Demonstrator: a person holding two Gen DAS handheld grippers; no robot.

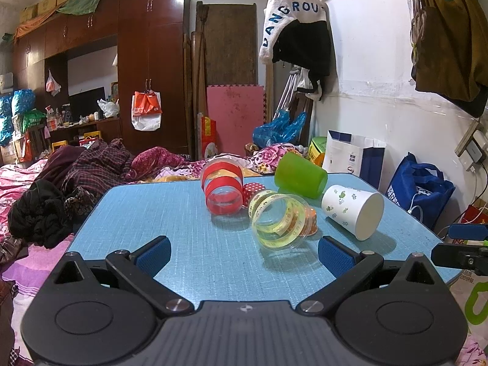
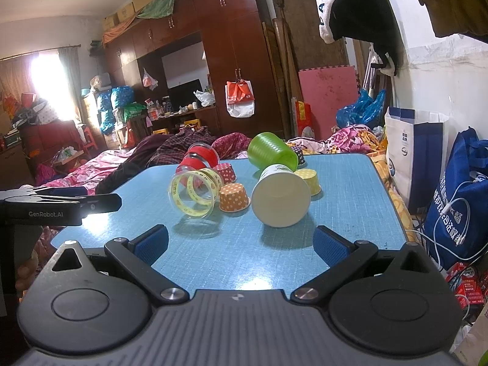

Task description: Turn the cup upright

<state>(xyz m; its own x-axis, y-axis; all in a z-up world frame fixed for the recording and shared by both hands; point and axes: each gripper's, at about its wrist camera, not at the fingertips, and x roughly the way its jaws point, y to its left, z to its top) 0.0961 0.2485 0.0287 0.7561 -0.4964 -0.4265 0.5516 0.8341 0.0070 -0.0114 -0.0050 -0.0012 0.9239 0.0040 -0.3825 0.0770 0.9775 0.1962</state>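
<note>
Several cups lie on their sides on the blue table (image 1: 152, 213): a clear cup with yellow tape (image 1: 279, 222) (image 2: 195, 195), a clear cup with red tape (image 1: 222, 190) (image 2: 198, 160), a green cup (image 1: 300, 175) (image 2: 271, 151), and a white paper cup with green print (image 1: 352, 210) (image 2: 280, 196). My left gripper (image 1: 244, 256) is open and empty, just short of the yellow-taped cup. My right gripper (image 2: 241, 245) is open and empty, just short of the white cup's mouth.
Small dotted paper cups stand mouth-down among them: orange (image 2: 234, 197), red (image 2: 225, 172), yellow (image 2: 309, 180). A bed with heaped clothes (image 1: 76, 177) lies left and behind the table. Bags (image 2: 451, 201) stand at the right against the wall. The left gripper's side shows in the right wrist view (image 2: 61, 204).
</note>
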